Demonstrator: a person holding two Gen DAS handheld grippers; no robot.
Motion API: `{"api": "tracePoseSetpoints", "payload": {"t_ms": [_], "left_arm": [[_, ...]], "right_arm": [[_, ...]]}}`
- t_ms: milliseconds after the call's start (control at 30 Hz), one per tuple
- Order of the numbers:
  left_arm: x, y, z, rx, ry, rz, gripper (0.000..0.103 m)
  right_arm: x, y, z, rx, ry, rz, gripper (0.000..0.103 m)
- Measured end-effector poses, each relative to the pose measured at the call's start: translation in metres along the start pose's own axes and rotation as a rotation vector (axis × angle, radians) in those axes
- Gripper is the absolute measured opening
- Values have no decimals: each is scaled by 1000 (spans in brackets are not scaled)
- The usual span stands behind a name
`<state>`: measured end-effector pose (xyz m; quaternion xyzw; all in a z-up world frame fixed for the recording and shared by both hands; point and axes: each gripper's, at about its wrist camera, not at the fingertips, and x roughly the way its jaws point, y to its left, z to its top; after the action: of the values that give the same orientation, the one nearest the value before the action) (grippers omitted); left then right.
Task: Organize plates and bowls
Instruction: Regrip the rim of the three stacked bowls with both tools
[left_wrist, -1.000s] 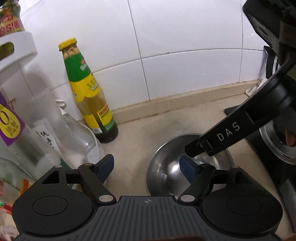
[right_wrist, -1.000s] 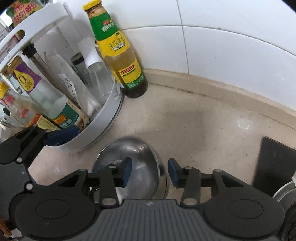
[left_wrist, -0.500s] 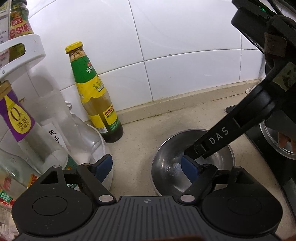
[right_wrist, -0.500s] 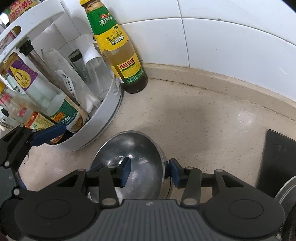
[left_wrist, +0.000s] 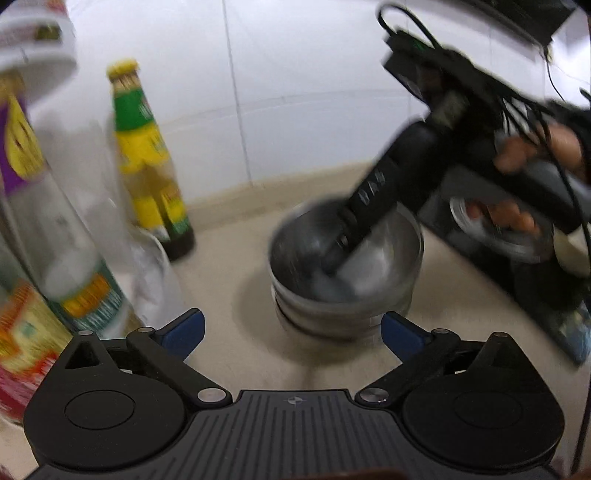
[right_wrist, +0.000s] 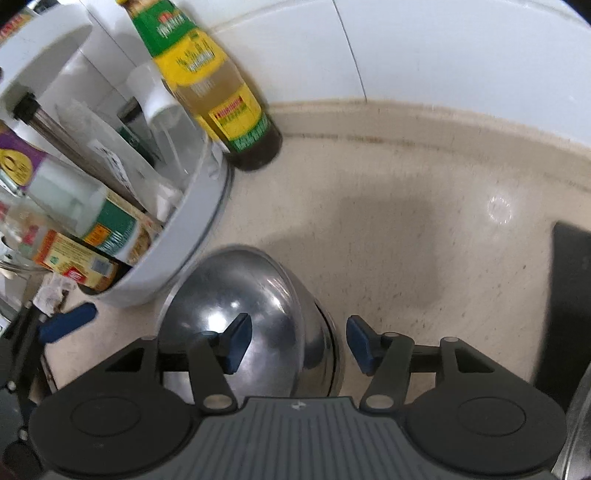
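Right now everything turns on the steel bowl and its rim: in the right wrist view the right gripper straddles the bowl's right-hand wall, one blue pad inside the basin and the other outside it, with a visible gap on both sides, so the jaws stand apart and grip nothing. In the left wrist view that same tool reaches down into the steel bowl from the upper right, and ribbed bands under the rim suggest more than one bowl nested together, though blur makes that uncertain. The left gripper sits just in front of the bowl, spread wide and empty, its pads flanking the near wall without touching. So the right hand is the nearer one, already placed across the rim; closing there would probably be enough to pinch the wall and lift. Being round, the bowl has no long axis to line up with. The bowl rests on the beige counter. To the left of the bowl, very close, stands a white condiment rack full of bottles, and behind the bowl to its left a sauce bottle stands against the tiled wall. On the bowl's right lies a dark stove edge. The rack looks the likeliest thing to be bumped.
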<state>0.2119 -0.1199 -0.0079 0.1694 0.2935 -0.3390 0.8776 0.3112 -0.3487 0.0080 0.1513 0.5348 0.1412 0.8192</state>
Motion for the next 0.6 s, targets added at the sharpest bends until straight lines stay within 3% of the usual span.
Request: {"api": "tracePoseSetpoints", "payload": {"t_ms": [67, 200, 333, 467, 600], "left_arm": [[16, -2, -3, 18, 2, -19, 103], [51, -3, -2, 37, 5, -169, 103], [77, 2, 3, 66, -2, -249, 103], [90, 9, 3, -2, 1, -299, 103], [94, 5, 2, -42, -7, -297, 103]], "right_arm": [[7, -3, 1, 18, 18, 24, 66], [16, -8, 6, 52, 41, 69, 72], [23, -22, 0, 130, 72, 138, 81], [30, -43, -12, 272, 52, 232, 79], [29, -41, -15, 265, 12, 227, 79]]}}
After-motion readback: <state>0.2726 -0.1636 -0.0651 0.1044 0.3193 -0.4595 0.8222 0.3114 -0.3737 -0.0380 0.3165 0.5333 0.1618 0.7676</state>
